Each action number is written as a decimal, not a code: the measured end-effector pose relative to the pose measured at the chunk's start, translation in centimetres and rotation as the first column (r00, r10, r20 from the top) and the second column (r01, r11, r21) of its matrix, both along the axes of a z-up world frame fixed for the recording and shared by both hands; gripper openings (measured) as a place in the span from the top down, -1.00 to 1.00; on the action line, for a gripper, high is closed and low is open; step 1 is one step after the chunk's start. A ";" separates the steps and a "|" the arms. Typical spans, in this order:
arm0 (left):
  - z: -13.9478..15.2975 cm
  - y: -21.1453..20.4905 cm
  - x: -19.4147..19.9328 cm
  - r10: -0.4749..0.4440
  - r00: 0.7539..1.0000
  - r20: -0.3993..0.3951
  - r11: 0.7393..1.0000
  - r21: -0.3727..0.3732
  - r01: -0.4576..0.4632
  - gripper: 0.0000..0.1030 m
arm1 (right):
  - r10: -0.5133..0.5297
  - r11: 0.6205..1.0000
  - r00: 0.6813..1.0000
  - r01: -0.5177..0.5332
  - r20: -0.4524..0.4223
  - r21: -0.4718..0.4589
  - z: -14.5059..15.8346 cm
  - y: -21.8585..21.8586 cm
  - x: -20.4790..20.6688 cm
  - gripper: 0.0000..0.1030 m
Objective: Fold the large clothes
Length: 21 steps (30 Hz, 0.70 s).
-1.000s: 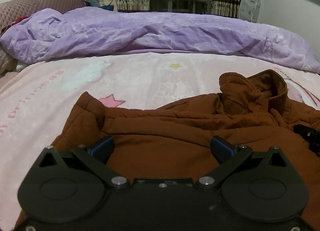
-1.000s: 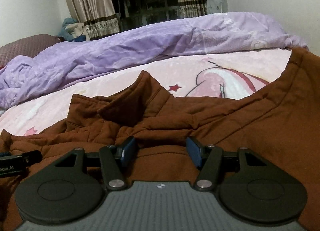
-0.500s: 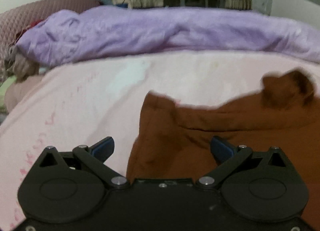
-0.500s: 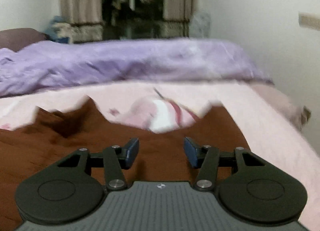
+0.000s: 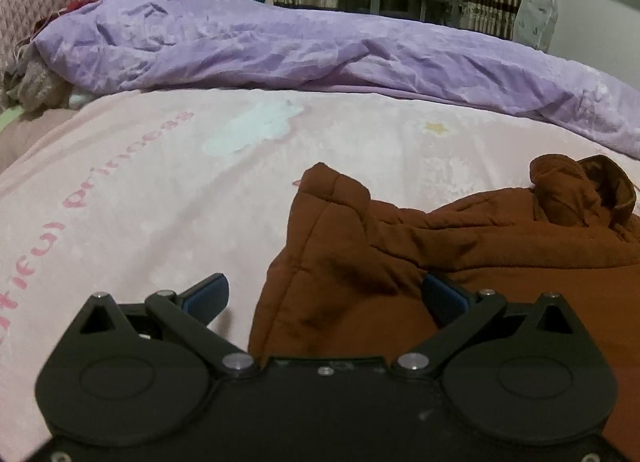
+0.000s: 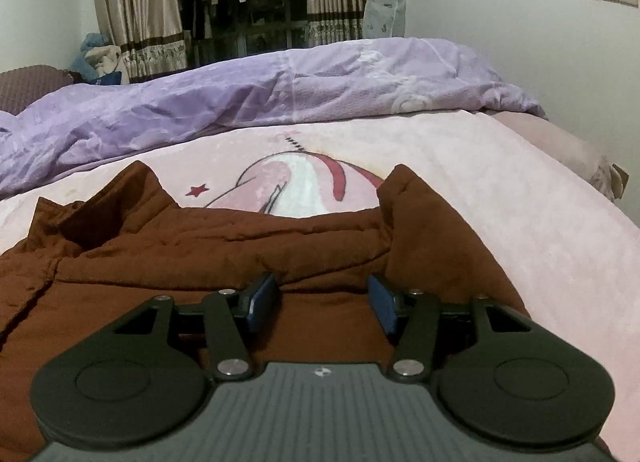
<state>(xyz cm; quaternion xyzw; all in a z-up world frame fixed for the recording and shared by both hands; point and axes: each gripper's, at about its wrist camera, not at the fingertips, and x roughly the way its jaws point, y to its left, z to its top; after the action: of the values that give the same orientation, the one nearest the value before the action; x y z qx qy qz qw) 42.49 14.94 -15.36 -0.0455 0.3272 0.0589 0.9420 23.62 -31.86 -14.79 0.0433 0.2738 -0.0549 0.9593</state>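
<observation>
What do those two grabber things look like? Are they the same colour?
Nearly the same. The left gripper is matte black all over, with two round discs, thin linkage bars, silver pivot screws and blue-padded fingertips. The right gripper has the same black discs, bars, screws and blue fingertips, but a grey ribbed plate with a small round mark. No cables or sleeves show.

- Left gripper [image 5: 326, 296]: jaws apart, straddling the left edge of the jacket [image 5: 460, 262]; left finger over the blanket [image 5: 160, 190], right finger over the jacket.
- Jacket collar [image 5: 580, 194] ahead and to the right.
- Right gripper [image 6: 322, 302]: jaws apart, both fingers over the jacket [image 6: 200, 258].
- Blanket [image 6: 500, 190] ahead and right of it.
- Duvet [image 6: 280, 94] bunched behind the blanket; curtains [image 6: 136, 10] farther behind.
</observation>
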 end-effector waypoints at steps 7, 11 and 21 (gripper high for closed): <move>7.3 -3.3 -3.7 0.020 0.994 0.108 0.998 -0.054 -0.014 -1.00 | 0.108 0.971 0.975 -0.145 0.192 0.189 5.7 5.1 -5.7 -0.43; 7.5 -8.4 -4.2 -0.091 0.988 0.127 0.996 -0.009 0.093 -1.00 | 0.180 0.965 0.974 -0.201 0.135 0.167 5.3 10.1 -5.5 -0.44; -0.4 -13.4 -0.6 -0.159 0.987 0.037 0.978 0.139 0.153 -1.00 | 0.160 0.983 0.986 -0.164 0.049 0.086 -1.1 13.0 -2.7 -0.31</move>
<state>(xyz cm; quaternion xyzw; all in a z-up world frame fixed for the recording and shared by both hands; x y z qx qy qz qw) 41.89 1.54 -15.77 0.0432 0.3024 0.0058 0.9522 20.89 -18.85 -15.85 0.0649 0.2584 0.0364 0.9632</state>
